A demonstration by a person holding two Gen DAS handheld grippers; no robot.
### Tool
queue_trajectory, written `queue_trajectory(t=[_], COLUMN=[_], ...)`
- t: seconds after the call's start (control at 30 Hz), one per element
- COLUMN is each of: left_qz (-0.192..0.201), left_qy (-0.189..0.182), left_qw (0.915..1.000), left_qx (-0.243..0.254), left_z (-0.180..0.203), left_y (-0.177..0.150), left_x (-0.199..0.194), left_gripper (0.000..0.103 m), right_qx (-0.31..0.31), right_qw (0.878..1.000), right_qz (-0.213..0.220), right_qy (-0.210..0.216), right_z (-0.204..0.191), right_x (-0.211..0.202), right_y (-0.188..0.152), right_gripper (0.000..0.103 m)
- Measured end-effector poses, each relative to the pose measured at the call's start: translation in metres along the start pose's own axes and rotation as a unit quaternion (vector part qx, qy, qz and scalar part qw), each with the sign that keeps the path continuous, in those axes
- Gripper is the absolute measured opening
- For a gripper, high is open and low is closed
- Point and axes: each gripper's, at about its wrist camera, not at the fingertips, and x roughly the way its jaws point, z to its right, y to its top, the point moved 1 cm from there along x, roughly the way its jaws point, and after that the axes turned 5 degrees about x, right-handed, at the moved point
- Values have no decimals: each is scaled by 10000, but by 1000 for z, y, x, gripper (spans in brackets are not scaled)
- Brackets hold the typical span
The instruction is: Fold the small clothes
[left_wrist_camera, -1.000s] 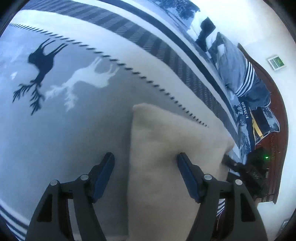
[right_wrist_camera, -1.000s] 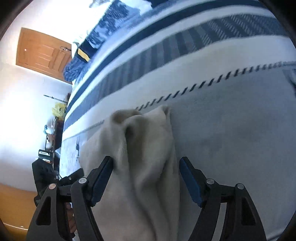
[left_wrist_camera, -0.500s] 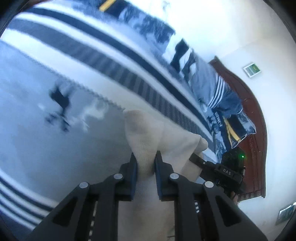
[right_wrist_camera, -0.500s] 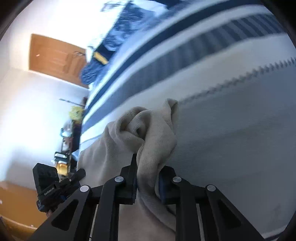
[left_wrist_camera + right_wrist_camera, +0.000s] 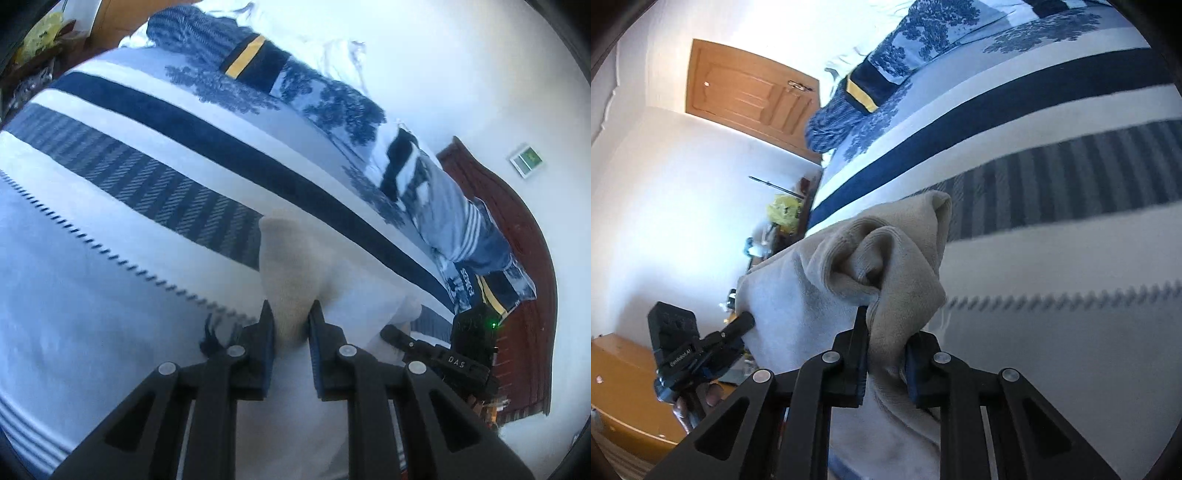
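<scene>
A small beige garment [image 5: 291, 266] hangs stretched between my two grippers above the bed. My left gripper [image 5: 291, 314] is shut on one corner of it. My right gripper [image 5: 884, 325] is shut on the other corner, where the cloth [image 5: 897, 258] bunches into folds. The right gripper also shows in the left wrist view [image 5: 439, 360], gripping the far edge. The left gripper shows in the right wrist view [image 5: 701, 347] at the cloth's far side. The lower part of the garment is hidden below the jaws.
The bed carries a white and navy striped blanket [image 5: 155, 177] with pillows [image 5: 443, 210] at a dark wooden headboard [image 5: 517, 236]. A wooden door [image 5: 746, 96] and cluttered furniture [image 5: 783, 218] stand past the bed's end.
Both grippers closed on the garment's corners and lifted it off the blanket. The views tilted up toward the headboard and the door.
</scene>
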Motion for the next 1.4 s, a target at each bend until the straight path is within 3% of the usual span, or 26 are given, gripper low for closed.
queue_trajectory(t=[0.17, 0.23, 0.27, 0.3, 0.37, 0.4, 0.47, 0.53, 0.67, 0.77, 0.83, 0.9, 0.93, 0.97, 1.1, 1.2, 1.27, 1.4], left_qz=[-311, -489, -562, -558, -469, -353, -126, -159, -386, -455, -472, -500, -534, -564, -520, -655, -675, -524], left_qy=[377, 756, 689, 607, 617, 649, 742, 841, 793, 792, 643, 605, 604, 608, 657, 585, 570, 630], left_qw=[9985, 9955, 9955, 9960, 9967, 9972, 9970, 9962, 9961, 9957, 9961, 9956, 9957, 9957, 9960, 9953, 9952, 9964], left_qx=[-241, -312, -325, -334, -220, -77, 184, 176, 10, -118, -386, -505, -460, -422, -305, -403, -418, -208], left_z=[-41, -59, -66, -68, -68, -65, -59, -60, -61, -63, -68, -69, -67, -65, -58, -64, -64, -61], left_y=[0, -9, -16, -23, -43, -55, -86, -115, -171, -197, -205, -207, -207, -208, -212, -217, -217, -213], left_x=[61, 77, 78, 75, 57, 44, 16, 2, -4, 1, 4, 2, 1, -1, -9, 0, 1, -14], left_gripper=[18, 18, 18, 23, 45, 55, 60, 61, 61, 61, 61, 61, 61, 61, 61, 61, 61, 61], right_qx=[-114, -46, -10, 57, 119, 53, -187, -315, -268, -132, -15, 158, 158, 155, -108, -321, -463, -14], right_qw=[9963, 9935, 9933, 9934, 9930, 9926, 9906, 9899, 9926, 9920, 9883, 9873, 9878, 9864, 9867, 9765, 9631, 9726], right_qz=[-334, -399, -411, -406, -248, -222, -140, -46, -317, -564, -650, -889, -1008, -941, -447, -422, -434, -628], right_qy=[-788, -1062, -1077, -1071, -1152, -1193, -1344, -1382, -1144, -1121, -1381, -1307, -1180, -1341, -1562, -2088, -2615, -2239], right_z=[24, 37, 41, 44, 41, 37, 21, 6, -2, 4, 14, 22, 24, 24, -1, -7, 2, 18], right_x=[58, 76, 80, 81, 69, 60, 35, 16, -1, 4, 15, 28, 34, 32, 1, 5, 26, 33], right_y=[28, 31, 31, 32, 26, 19, -8, -39, -127, -163, -172, -175, -176, -175, -177, -178, -172, -168], right_gripper=[18, 22, 28, 41, 45, 45, 48, 57, 57, 54, 48, 17, 10, 4, 3, 3, 3, 9])
